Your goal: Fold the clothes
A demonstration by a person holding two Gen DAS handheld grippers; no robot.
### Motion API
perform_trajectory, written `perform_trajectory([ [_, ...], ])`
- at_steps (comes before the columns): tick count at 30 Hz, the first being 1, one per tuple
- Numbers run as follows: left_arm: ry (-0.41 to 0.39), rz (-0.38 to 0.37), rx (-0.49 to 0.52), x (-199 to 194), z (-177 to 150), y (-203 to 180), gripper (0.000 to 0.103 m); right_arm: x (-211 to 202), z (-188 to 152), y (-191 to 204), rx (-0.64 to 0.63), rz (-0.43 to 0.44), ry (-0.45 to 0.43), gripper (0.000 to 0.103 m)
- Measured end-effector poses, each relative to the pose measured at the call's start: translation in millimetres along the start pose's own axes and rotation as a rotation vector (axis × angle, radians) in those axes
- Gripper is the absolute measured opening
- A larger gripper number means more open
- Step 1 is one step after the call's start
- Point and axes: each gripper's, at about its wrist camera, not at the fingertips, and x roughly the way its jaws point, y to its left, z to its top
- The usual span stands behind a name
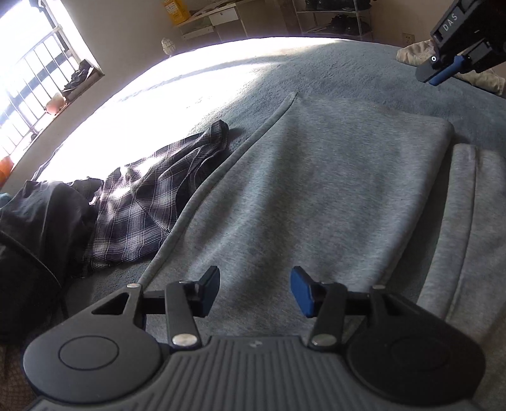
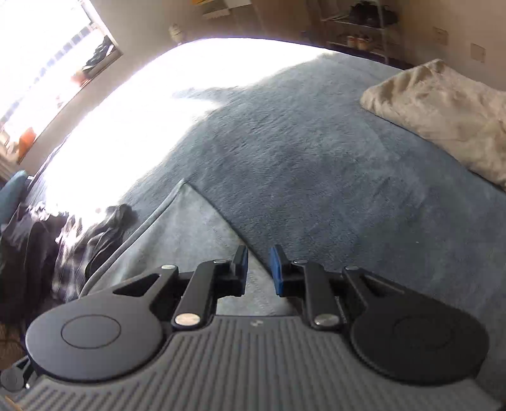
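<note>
On the bed: grey sweatshirt (image 1: 316, 196) half folded.
Left hand-held gripper (image 1: 254, 292): half open, empty.
Right hand-held gripper (image 2: 258, 268): narrow gap, empty.
Next: pinch both corners evenly.

Sunlight from a barred window (image 1: 34, 79) far left of the fingers washed the blue-grey bedspread (image 2: 300, 151); shelving (image 1: 335, 15) stood beyond.

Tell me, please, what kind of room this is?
Most likely a bedroom in a home. Clothes lie on a wide bed with a fuzzy blue-grey blanket, a crumpled beige pillow sits at one corner, and a metal shoe rack stands by the far wall.
</note>
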Motion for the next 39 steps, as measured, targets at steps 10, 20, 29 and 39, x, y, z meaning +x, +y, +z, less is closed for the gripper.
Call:
perform_trajectory([
  [10, 0.098, 0.302, -0.192, -30.4, -68.8, 125.0, 0.051, 67.7, -56.0, 58.5, -0.669, 0.083, 0.310, 0.012],
  [20, 0.261, 0.477, -0.513, -95.2, -186.0, 243.3, 0.052, 11.7, -51.2, 105.5, -0.801, -0.068, 0.115, 0.017],
  [29, 0.308, 0.294, -0.530, -96.7, -241.8, 223.8, 0.052, 31.1, -232.6, 333.6, -1.277, 0.513, 0.206, 0.017],
  [39, 0.308, 0.206, -0.517, -80.4, -279.9, 229.7, 0.053, 70.5, -137.3, 213.4, -1.147, -0.087, 0.328, 0.017],
])
